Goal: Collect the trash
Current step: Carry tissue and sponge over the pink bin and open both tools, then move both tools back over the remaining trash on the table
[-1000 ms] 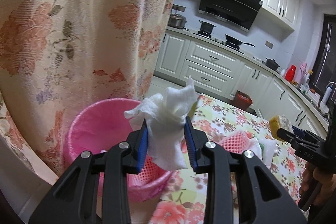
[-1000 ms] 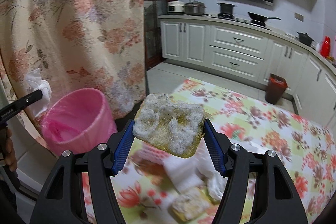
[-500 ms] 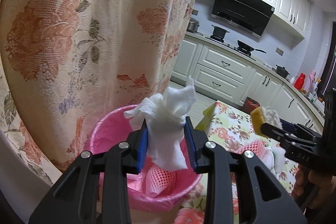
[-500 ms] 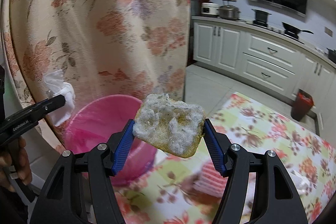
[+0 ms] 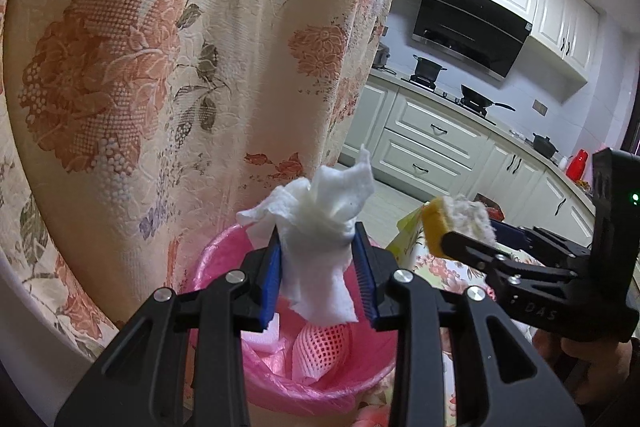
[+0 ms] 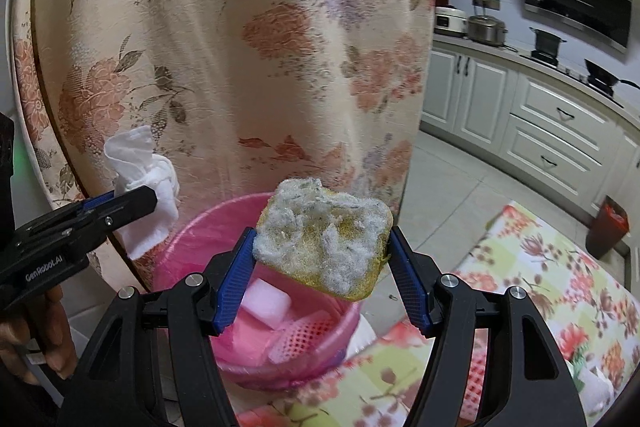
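Note:
My left gripper (image 5: 318,271) is shut on a crumpled white paper towel (image 5: 320,239) and holds it above the pink-lined trash bin (image 5: 224,259). My right gripper (image 6: 322,267) is shut on a worn yellow sponge (image 6: 324,247) with a grey scouring side, held over the same bin (image 6: 192,247). The sponge (image 5: 456,223) also shows in the left wrist view, right of the towel. The towel (image 6: 144,183) shows at the left of the right wrist view. The bin holds a white foam block (image 6: 266,303) and pink foam netting (image 6: 300,335).
A floral curtain (image 5: 160,67) hangs right behind the bin. A table with a floral cloth (image 6: 540,287) stands right of the bin, with pink netting (image 6: 480,359) on it. Kitchen cabinets (image 6: 540,131) and a red floor bin (image 6: 606,227) lie beyond.
Both grippers have moved left from over the table to above the pink bin, each still holding its item. The right gripper has come close beside the left one.

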{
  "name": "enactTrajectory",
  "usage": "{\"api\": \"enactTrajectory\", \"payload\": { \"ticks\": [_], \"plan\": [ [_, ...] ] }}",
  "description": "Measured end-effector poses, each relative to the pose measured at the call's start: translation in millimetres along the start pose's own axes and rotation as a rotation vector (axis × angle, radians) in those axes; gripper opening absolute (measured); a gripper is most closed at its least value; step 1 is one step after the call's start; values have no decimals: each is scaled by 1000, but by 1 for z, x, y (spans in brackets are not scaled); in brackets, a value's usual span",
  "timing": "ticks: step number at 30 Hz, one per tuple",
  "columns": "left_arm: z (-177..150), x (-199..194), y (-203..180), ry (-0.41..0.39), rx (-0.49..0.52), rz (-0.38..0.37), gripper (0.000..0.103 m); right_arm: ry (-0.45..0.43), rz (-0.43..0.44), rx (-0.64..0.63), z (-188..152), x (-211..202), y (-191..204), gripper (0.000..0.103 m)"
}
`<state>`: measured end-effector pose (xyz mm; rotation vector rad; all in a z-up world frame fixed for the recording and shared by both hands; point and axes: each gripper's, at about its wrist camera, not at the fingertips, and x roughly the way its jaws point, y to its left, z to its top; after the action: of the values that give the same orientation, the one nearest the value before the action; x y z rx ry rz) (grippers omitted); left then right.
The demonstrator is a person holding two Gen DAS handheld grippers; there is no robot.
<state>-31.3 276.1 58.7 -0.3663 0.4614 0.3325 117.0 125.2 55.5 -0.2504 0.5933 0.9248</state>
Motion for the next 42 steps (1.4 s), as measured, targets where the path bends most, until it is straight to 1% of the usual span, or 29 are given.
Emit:
{"api": "enactTrajectory", "payload": {
  "ticks": [1,2,3,4,6,11,20,22,23,24,31,35,42],
  "plan": [
    [1,0,1,-1,-1,0,35,-2,7,-3,2,3,2,65],
    [1,0,0,-2,-3,-1,40,-3,10,-6,3,4,2,66],
    [1,0,1,-2,-7,-2,45,-1,11,-9,4,7,3,71],
    [1,0,3,-5,-11,-2,46,-3,8,-11,5,8,3,74],
    [2,0,5,-8,-16,-1,52,-2,8,-12,5,10,3,76],
    [2,-1,8,-7,-19,2,52,3,-9,1,4,12,-3,76],
    [-3,0,-1,11,-22,-17,52,-6,-47,32,-11,-8,-16,76],
    [-5,0,-6,17,-15,-23,55,-13,-55,47,-16,-16,-21,78],
    [-5,-1,-8,16,-12,-25,59,-17,-62,57,-20,-22,-25,78],
    [-6,-2,-10,14,-9,-28,59,-18,-68,63,-21,-25,-28,78],
    [-13,-8,-35,12,15,-57,59,-34,-139,113,-46,-62,-59,78],
    [-17,-9,-54,15,31,-82,63,-34,-187,153,-65,-85,-81,78],
    [-28,-10,-94,31,70,-130,66,-27,-262,216,-101,-120,-117,78]
  ]
}}
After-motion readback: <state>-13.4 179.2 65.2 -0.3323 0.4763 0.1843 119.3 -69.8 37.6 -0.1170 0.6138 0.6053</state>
